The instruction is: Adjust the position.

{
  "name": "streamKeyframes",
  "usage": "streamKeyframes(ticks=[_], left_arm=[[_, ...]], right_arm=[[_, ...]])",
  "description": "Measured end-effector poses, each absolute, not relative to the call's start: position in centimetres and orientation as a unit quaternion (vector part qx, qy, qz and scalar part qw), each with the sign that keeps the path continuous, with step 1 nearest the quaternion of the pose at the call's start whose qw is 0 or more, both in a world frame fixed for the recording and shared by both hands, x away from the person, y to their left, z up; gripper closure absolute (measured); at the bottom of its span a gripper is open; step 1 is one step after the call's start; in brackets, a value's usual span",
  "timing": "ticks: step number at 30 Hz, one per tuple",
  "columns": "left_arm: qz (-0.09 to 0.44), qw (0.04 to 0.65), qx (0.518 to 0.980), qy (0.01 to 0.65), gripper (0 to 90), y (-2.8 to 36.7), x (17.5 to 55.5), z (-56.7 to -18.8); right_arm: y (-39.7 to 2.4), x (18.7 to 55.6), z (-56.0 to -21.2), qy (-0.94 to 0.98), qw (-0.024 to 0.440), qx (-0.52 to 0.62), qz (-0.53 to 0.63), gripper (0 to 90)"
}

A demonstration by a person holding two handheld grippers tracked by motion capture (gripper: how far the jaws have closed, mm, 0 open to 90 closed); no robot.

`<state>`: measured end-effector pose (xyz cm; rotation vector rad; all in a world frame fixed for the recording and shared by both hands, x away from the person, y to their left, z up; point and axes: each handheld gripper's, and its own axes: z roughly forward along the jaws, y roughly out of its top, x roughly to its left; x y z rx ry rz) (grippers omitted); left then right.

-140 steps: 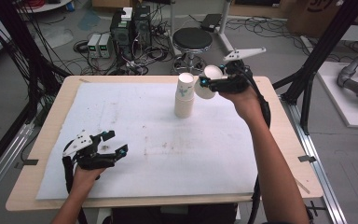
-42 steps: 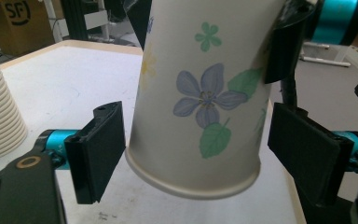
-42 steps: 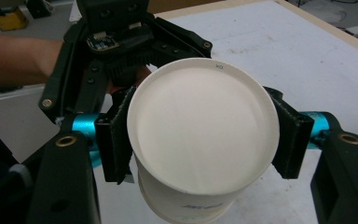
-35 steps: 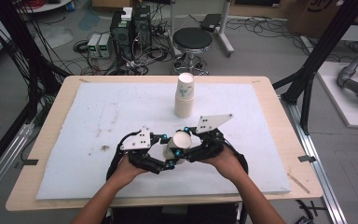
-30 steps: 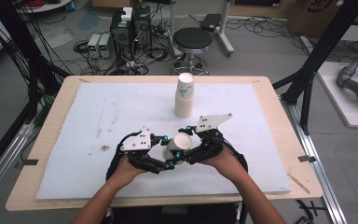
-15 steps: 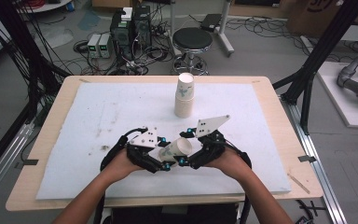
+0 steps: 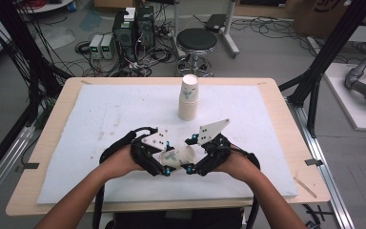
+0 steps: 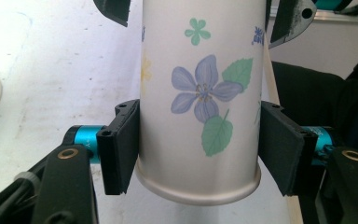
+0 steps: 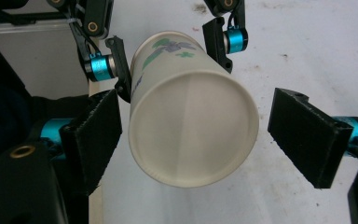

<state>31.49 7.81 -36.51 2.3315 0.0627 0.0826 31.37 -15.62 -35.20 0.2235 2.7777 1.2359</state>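
A white paper cup (image 7: 176,155) printed with blue flowers lies level in the air between my two grippers, above the table's front middle. My left gripper (image 8: 198,149) is shut on the cup (image 8: 200,93) near its narrow end. Its jaws have just been closing and both pads now press on the cup's sides. My right gripper (image 9: 200,140) faces the cup's wide end (image 9: 193,130) and stands open, with a clear gap at its right pad (image 9: 307,135). In the high view the left gripper (image 7: 166,164) and right gripper (image 7: 191,161) meet tip to tip.
A stack of matching paper cups (image 7: 188,98) stands upside down at the back middle of the white mat (image 7: 100,114). The mat covers most of the wooden table (image 7: 276,95). Cables, a stool and black frame posts lie beyond the table's edges.
The cup came from beside the stack at the back to the front. Over the last second the left hand rose slightly and the cup tipped from upright to level.
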Motion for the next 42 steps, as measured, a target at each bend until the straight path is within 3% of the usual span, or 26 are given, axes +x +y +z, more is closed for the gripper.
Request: streamKeyframes(ticks=[14, 18, 21, 32, 42], left_arm=[[0.021, 0.377, 0.926, 0.008, 36.6, 7.6, 31.3, -36.9], [0.017, 0.402, 0.915, 0.028, 29.5, 7.9, 31.4, -37.1], [0.022, 0.427, 0.903, 0.047, 17.8, 8.4, 31.4, -37.3], [0.019, 0.529, 0.845, 0.072, 17.6, 10.4, 30.7, -38.6], [0.030, 0.570, 0.818, 0.073, 17.5, 10.4, 30.4, -38.9]], right_arm=[[-14.9, 31.3, -35.8, 0.929, 0.027, 0.031, 0.367, 37.3], [-15.0, 31.4, -35.8, 0.928, 0.019, 0.031, 0.371, 37.3], [-15.2, 31.4, -35.6, 0.926, 0.018, 0.035, 0.376, 37.2], [-17.4, 31.1, -36.3, 0.904, 0.015, 0.064, 0.422, 37.2], [-19.6, 30.5, -37.4, 0.879, 0.012, 0.082, 0.469, 37.2]])
